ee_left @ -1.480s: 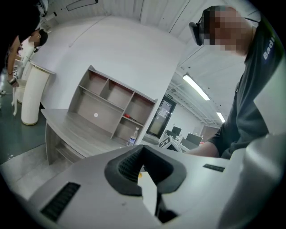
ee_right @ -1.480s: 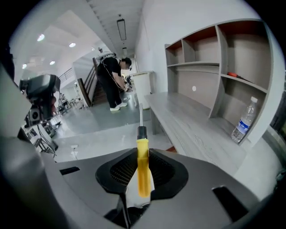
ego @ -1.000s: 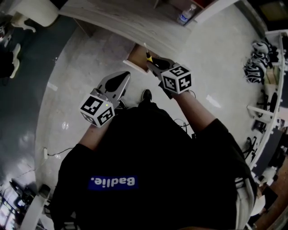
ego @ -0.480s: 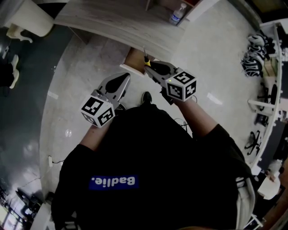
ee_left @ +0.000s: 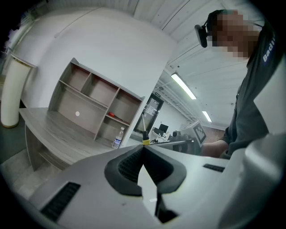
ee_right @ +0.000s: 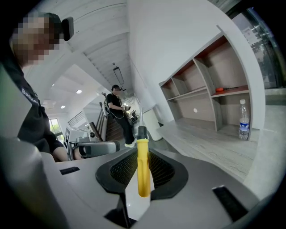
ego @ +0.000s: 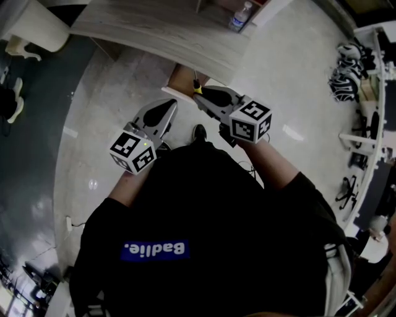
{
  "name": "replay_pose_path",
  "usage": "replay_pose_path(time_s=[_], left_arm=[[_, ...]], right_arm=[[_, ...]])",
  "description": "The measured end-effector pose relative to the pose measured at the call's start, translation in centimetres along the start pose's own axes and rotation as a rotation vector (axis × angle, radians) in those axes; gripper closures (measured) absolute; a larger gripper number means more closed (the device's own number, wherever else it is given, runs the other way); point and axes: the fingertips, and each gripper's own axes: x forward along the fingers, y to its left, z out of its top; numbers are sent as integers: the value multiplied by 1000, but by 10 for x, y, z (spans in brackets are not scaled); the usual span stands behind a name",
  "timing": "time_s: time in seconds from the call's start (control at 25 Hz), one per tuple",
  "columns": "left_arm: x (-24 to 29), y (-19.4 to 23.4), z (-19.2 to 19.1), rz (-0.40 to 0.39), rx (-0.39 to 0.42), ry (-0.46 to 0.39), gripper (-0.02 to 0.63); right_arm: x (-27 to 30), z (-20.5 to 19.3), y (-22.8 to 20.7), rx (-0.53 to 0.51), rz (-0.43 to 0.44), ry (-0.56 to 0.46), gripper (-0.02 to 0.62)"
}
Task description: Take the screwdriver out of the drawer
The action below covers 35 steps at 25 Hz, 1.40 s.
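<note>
My right gripper (ee_right: pixel 142 150) is shut on the yellow handle of the screwdriver (ee_right: pixel 143 167), whose metal shaft sticks straight out past the jaw tips. In the head view the right gripper (ego: pixel 199 96) holds the screwdriver (ego: pixel 197 88) in the air just above the open wooden drawer (ego: pixel 178 79) under the desk. The left gripper (ego: pixel 168 104) hangs beside it to the left, shut and holding nothing. In the left gripper view the left gripper (ee_left: pixel 143 146) has its jaws closed together, and the screwdriver's tip (ee_left: pixel 144 129) shows just beyond them.
A grey wood desk (ego: pixel 154 28) runs across the top, with a water bottle (ego: pixel 240 17) on it beside a shelf unit (ee_right: pixel 210 100). A person (ee_right: pixel 118 112) stands far off. Desks with gear (ego: pixel 352 74) line the right side.
The right gripper has turned slightly and eased back toward my body with the screwdriver still in it. The left gripper has barely moved.
</note>
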Motion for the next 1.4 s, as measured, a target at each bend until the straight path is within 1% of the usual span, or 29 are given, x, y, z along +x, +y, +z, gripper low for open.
replay_pose_path(time_s=[0.48,0.84,1.4], left_arm=[[-1,-3,-2,4,-3,2,604],[-2,-3,0,0,-2,8,604],[-2,2,2,3,-7,-2,604]], right_arm=[[1,-1,13,2,46,-7,495],[1,-3,11,-22,36,31,495],[7,0,10,-22,26,26,495]])
